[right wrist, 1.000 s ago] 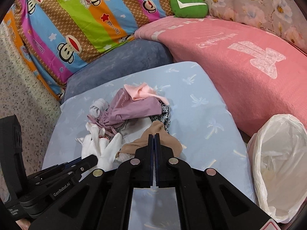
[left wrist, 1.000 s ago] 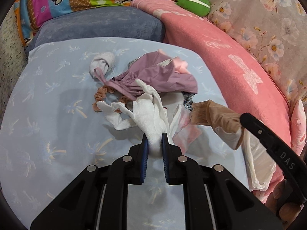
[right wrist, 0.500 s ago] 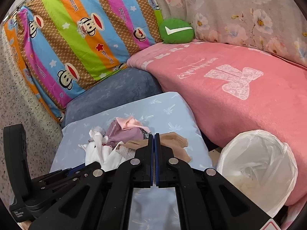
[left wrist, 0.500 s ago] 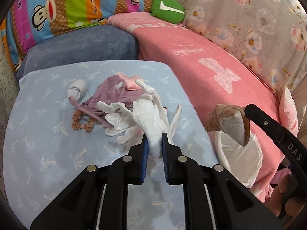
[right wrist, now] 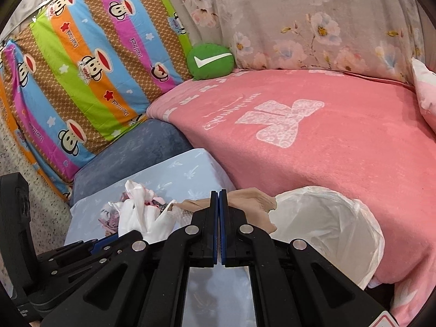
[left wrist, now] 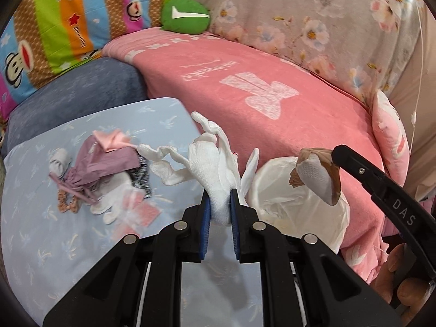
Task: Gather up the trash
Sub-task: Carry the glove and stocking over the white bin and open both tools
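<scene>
My left gripper (left wrist: pixel 220 204) is shut on white cotton gloves (left wrist: pixel 207 158) and holds them in the air beside the white-lined trash bin (left wrist: pixel 297 204). My right gripper (right wrist: pixel 219 212) is shut on a tan stocking (right wrist: pixel 253 199), held at the bin's (right wrist: pixel 327 223) left rim. In the left wrist view the stocking (left wrist: pixel 318 174) hangs over the bin's mouth. The white gloves also show in the right wrist view (right wrist: pixel 139 212).
A pile stays on the light blue cushion (left wrist: pixel 41 231): a mauve cloth (left wrist: pixel 103 163), a pink cloth (left wrist: pixel 109 139), a grey sock (left wrist: pixel 58 160), a brown scrunchie (left wrist: pixel 66 201). A pink blanket (left wrist: pixel 272 95) lies behind the bin. A green pillow (left wrist: pixel 185 13) sits at the back.
Both grippers lifted off the cushion and swung right with their loads. The stocking went from the pile to over the bin; the gloves rose beside it.
</scene>
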Available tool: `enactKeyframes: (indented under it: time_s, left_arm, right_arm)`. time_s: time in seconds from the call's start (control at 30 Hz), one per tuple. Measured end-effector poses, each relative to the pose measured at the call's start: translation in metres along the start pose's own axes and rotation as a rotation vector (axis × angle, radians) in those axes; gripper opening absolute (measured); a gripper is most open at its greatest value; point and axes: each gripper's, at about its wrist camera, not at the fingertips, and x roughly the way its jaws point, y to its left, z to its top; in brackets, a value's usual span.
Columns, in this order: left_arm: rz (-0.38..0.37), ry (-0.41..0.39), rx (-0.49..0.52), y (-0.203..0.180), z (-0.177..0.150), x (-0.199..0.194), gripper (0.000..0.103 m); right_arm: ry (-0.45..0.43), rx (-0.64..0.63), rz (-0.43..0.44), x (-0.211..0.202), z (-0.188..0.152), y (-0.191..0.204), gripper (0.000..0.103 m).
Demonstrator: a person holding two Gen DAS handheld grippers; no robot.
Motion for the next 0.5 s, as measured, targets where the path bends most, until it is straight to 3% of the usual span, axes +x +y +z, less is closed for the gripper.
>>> enactKeyframes:
  time_s: [0.5]
  left_arm:
    - [-0.056,0.055,0.139,-0.080,0.008,0.033,0.014]
  right_arm:
    - [0.004,0.109,-0.079,-0.007,-0.009,-0.079,0.001]
